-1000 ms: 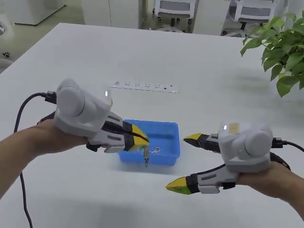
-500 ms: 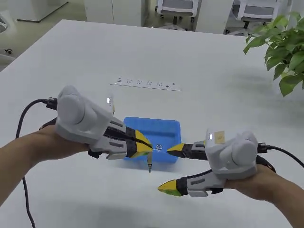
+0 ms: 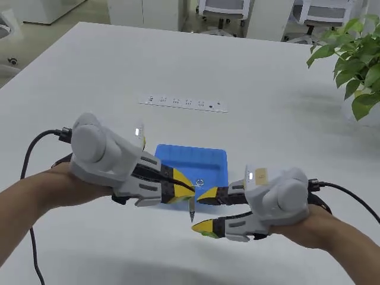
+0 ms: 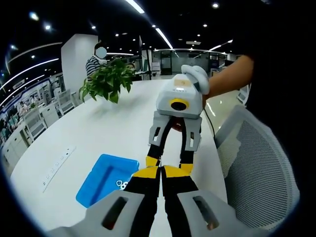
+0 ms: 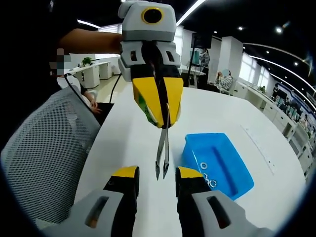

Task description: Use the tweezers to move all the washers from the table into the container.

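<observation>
Washers (image 3: 199, 182) lay in the blue container (image 3: 190, 155). Left gripper (image 3: 183, 187) fingers clamped the tweezers (image 3: 191, 211), tips down over the worktop (image 3: 119, 71). Right gripper (image 3: 200, 210) fingers spread beside the tips. Looked like a handover; next: close squarely on the shaft.

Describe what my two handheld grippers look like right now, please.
Both the left claw and the right claw have rounded light-grey housings, black jaws with yellow tips, and a small lit panel on top. A black cable trails from the left one's rear, a second black cable from the right's. The forearms are bare.
</observation>
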